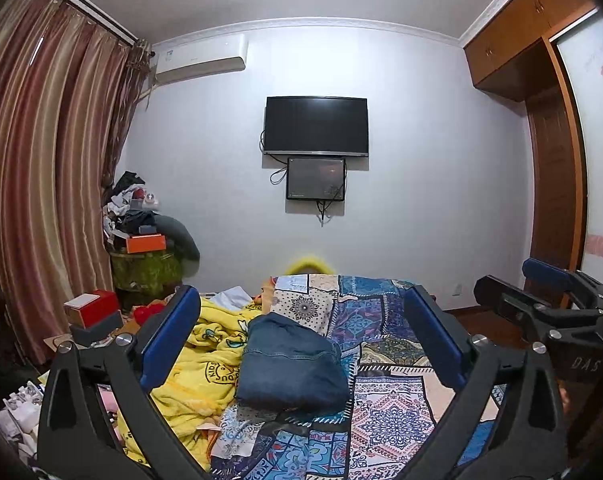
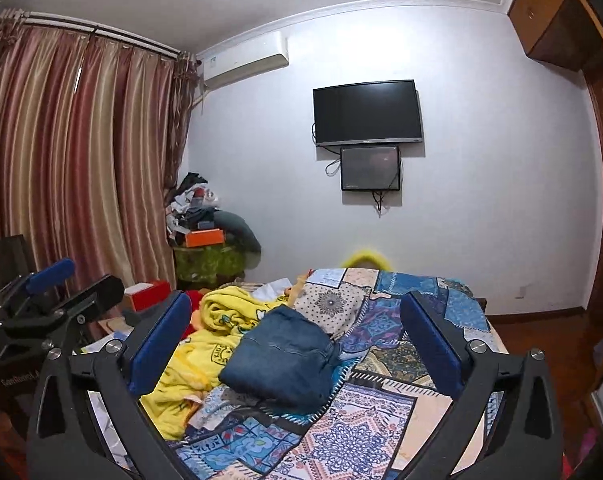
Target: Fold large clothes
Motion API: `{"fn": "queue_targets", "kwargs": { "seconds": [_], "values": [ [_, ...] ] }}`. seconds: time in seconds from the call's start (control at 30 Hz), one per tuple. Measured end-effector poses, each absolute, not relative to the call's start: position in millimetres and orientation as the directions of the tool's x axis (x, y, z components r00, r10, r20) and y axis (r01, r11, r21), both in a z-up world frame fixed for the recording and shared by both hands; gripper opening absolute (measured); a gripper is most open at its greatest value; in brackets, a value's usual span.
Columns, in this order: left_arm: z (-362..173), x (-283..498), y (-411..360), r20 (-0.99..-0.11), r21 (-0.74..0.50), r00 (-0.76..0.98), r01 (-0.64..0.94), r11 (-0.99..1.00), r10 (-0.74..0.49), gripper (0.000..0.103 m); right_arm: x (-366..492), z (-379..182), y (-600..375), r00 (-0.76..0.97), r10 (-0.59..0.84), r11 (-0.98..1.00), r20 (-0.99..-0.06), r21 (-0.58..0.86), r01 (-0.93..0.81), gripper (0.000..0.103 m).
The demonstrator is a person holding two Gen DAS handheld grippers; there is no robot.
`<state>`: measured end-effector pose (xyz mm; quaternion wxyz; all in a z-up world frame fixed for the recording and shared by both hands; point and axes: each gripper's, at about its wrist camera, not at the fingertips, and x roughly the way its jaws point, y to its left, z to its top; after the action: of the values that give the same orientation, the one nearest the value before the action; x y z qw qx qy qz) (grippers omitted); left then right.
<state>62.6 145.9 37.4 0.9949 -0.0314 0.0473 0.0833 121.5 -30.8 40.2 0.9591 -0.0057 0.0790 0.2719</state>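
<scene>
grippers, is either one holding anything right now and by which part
Nothing is held. The left gripper and right gripper both stand open and empty, back from the folded blue denim garment on the patchwork bedspread.

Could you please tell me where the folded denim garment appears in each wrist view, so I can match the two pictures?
Left wrist view: folded denim garment lies centre-low on the patchwork bedspread, between the open jaws.
Right wrist view: folded denim garment sits just left of centre, beside the yellow blanket.
Shared landmark: wall television.
</scene>
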Motion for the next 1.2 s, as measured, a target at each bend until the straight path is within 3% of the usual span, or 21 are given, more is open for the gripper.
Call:
{"fn": "queue_targets", "kwargs": {
  "seconds": [1.2],
  "values": [
    [28,67,145,-0.122,-0.054,0.979,-0.174,0.983,0.166,0.102,114,40,-36,0.847,0.509,0.859,-0.152,0.032,-0.511,0.103]
  ]
}}
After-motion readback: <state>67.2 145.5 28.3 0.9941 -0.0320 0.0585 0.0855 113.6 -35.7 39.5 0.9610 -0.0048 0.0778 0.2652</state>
